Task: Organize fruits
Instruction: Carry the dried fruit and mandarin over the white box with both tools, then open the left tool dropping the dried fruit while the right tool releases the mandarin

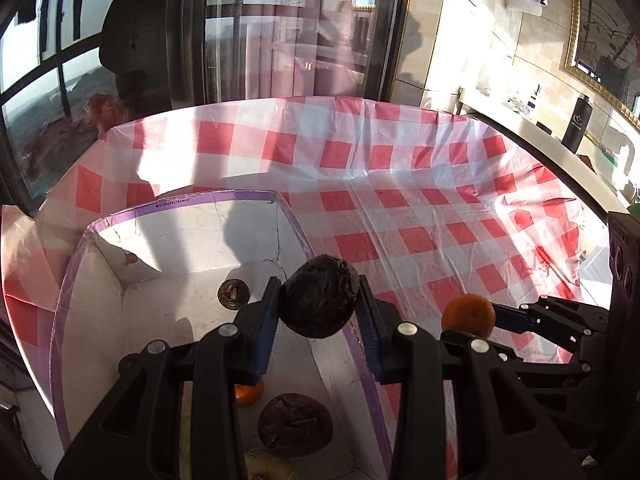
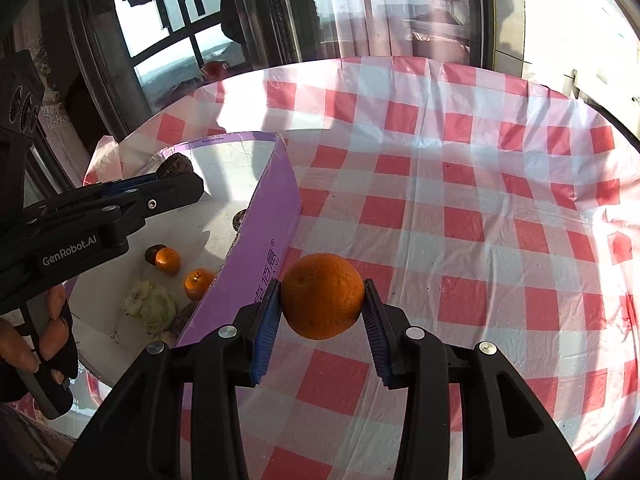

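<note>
The left gripper [image 1: 320, 304] clamps a dark wrinkled fruit [image 1: 320, 296] between its blue pads, held above the right wall of the box [image 1: 256, 196]. The right gripper [image 2: 322, 300] grips an orange [image 2: 322, 296], raised over the checked tablecloth [image 2: 460, 200] just beside the box's purple outer wall. Inside the box lie two small oranges [image 2: 168, 260], a pale green fruit [image 2: 150, 306] and more dark fruit [image 1: 294, 420]. The box stands at the table's left edge.
</note>
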